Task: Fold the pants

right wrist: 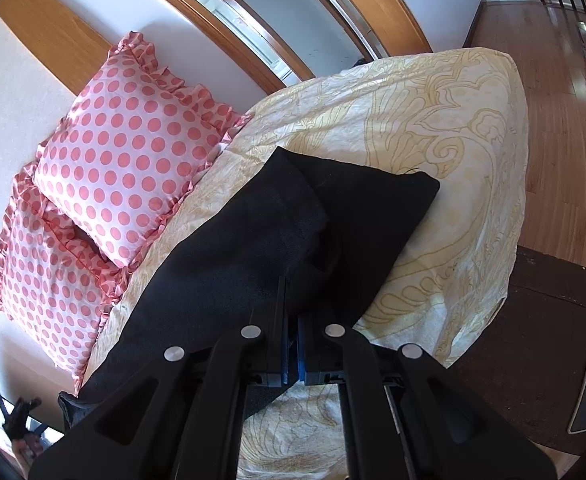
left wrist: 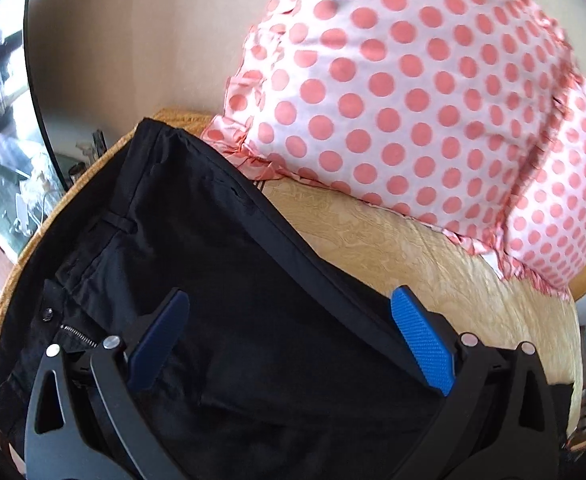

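Note:
Black pants [left wrist: 213, 240] lie on the bed, waistband toward the left, with a button [left wrist: 47, 314] and a zipper [left wrist: 77, 335] showing. My left gripper [left wrist: 289, 291] hovers over the waist area with its blue pads [left wrist: 421, 344] wide apart and nothing between them. In the right wrist view the leg end of the pants [right wrist: 365, 208] is doubled over on the cover. My right gripper [right wrist: 291, 284] is shut, its jaws together on a raised bunch of the black cloth. The fingertips are buried in the fabric.
The bed has a cream and yellow patterned cover [right wrist: 433, 128]. Pink polka-dot ruffled pillows [right wrist: 133, 152] [left wrist: 413, 100] lie at its head, close to the waistband. A wooden headboard and a mirror [left wrist: 9, 140] stand behind. Wood floor [right wrist: 565, 112] runs past the bed's far side.

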A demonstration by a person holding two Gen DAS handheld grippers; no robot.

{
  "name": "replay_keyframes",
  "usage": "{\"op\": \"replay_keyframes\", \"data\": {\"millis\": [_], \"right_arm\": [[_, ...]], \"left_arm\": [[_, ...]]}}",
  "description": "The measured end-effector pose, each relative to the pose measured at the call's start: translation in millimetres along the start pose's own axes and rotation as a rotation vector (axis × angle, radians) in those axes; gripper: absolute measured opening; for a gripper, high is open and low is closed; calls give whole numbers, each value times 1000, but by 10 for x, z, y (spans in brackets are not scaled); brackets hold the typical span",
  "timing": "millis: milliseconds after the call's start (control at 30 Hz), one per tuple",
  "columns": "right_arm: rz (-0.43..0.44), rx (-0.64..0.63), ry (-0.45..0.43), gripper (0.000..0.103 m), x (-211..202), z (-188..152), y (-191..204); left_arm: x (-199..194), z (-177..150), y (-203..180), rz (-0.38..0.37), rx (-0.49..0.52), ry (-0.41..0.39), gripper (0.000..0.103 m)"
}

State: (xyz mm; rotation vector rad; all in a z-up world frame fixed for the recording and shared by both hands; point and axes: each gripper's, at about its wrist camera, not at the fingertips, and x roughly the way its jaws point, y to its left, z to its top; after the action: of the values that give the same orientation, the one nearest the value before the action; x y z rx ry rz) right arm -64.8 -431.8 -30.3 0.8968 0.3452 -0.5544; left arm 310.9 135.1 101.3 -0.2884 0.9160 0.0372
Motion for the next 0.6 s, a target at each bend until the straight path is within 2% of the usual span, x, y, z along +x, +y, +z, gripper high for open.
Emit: {"op": "replay_keyframes", "data": {"millis": [33, 100, 167, 267, 333, 400, 500, 600], "right_arm": [[-3, -3, 0, 3, 3, 0, 5], [-8, -7, 2, 3, 4, 0, 11], [-16, -14, 5, 3, 9, 7, 25], [-25, -24, 12, 3, 13, 17, 37], [-31, -31, 15, 3, 16, 24, 47], [-35, -36, 17, 3, 22, 29, 56], [-33, -37, 17, 3, 36, 37, 60], [-23, -31, 17, 3, 53, 54, 68]], "left_arm": [[117, 76, 9, 14, -21, 22, 93], [376, 232, 58, 53, -70, 62, 78], [616, 356, 139, 104, -122, 88, 76], [833, 469, 232, 131, -175, 97, 73], [939, 494, 295, 136, -201, 111, 59], [1016, 482, 401, 80, -249, 133, 21], [964, 430, 513, 37, -321, 113, 13], [655, 355, 504, 47, -257, 48, 11]]}}
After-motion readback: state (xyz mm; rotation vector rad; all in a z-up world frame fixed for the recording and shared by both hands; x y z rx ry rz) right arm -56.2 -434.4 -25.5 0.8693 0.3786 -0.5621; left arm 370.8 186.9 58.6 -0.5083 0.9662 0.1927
